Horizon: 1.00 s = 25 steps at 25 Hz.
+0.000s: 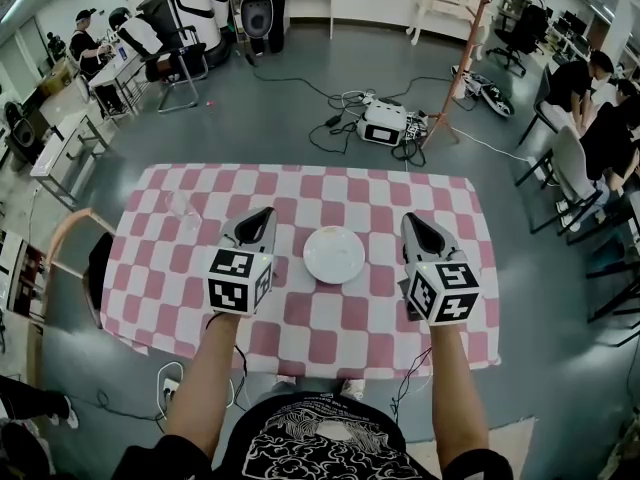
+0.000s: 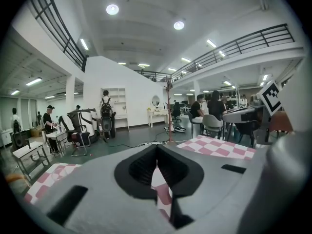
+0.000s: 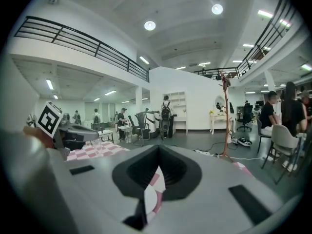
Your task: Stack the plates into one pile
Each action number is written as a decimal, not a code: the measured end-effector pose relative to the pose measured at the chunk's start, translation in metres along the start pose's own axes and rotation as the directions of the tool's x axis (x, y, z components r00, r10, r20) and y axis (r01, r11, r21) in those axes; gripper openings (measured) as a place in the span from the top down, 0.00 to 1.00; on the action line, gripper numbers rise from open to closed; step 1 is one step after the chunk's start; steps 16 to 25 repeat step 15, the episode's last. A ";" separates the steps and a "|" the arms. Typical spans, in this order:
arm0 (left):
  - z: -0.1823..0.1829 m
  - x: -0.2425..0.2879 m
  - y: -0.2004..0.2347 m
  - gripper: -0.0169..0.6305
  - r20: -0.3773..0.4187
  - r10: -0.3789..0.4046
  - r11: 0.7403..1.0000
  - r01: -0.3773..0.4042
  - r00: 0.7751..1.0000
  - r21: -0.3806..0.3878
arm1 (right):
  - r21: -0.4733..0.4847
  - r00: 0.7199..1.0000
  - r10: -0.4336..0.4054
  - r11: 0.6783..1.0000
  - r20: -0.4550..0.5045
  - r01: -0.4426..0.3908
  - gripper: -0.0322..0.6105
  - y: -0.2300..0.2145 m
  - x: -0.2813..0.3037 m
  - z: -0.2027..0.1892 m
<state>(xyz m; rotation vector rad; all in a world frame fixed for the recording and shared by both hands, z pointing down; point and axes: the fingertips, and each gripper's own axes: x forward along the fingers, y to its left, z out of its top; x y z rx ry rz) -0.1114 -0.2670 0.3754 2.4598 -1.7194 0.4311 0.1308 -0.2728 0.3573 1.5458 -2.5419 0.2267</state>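
Note:
A white round plate (image 1: 334,254) lies in the middle of the pink-and-white checked table (image 1: 330,188); whether more plates lie under it I cannot tell. My left gripper (image 1: 268,212) hovers just left of the plate, jaws shut with nothing between them. My right gripper (image 1: 410,219) hovers just right of it, also shut and empty. In the left gripper view the closed jaws (image 2: 157,148) point over the cloth toward the room. In the right gripper view the closed jaws (image 3: 159,148) do the same. Neither gripper touches the plate.
A clear glass (image 1: 183,208) stands on the table's left rear part. A wooden chair (image 1: 70,240) sits at the table's left edge. Cables and a white box (image 1: 381,124) lie on the floor beyond the table. People sit at desks on the right (image 1: 590,118).

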 end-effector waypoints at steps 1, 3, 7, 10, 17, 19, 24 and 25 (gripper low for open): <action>-0.001 0.000 0.000 0.96 -0.001 0.000 1.000 0.000 1.000 0.000 | 0.003 1.000 0.001 1.000 0.001 -0.001 0.94 0.001 0.001 0.000; -0.002 0.001 0.000 0.96 -0.004 -0.003 1.000 0.003 1.000 0.001 | 0.013 1.000 0.005 1.000 0.005 -0.005 0.94 0.001 0.001 0.000; -0.003 0.003 -0.001 0.96 -0.007 -0.005 1.000 0.005 1.000 0.002 | 0.009 1.000 0.005 1.000 0.006 -0.005 0.94 0.001 0.003 0.000; -0.003 0.005 -0.002 0.96 -0.007 -0.009 1.000 0.009 1.000 0.001 | 0.004 1.000 0.002 1.000 0.007 -0.002 0.94 0.001 0.004 0.000; -0.004 0.007 -0.005 0.96 -0.009 -0.015 1.000 0.015 1.000 0.002 | -0.004 1.000 0.001 1.000 0.007 -0.001 0.94 0.001 0.004 -0.001; -0.004 0.007 -0.005 0.96 -0.009 -0.015 1.000 0.015 1.000 0.002 | -0.004 1.000 0.001 1.000 0.007 -0.001 0.94 0.001 0.004 -0.001; -0.004 0.007 -0.005 0.96 -0.009 -0.015 1.000 0.015 1.000 0.002 | -0.004 1.000 0.001 1.000 0.007 -0.001 0.94 0.001 0.004 -0.001; -0.004 0.007 -0.005 0.96 -0.009 -0.015 1.000 0.015 1.000 0.002 | -0.004 1.000 0.001 1.000 0.007 -0.001 0.94 0.001 0.004 -0.001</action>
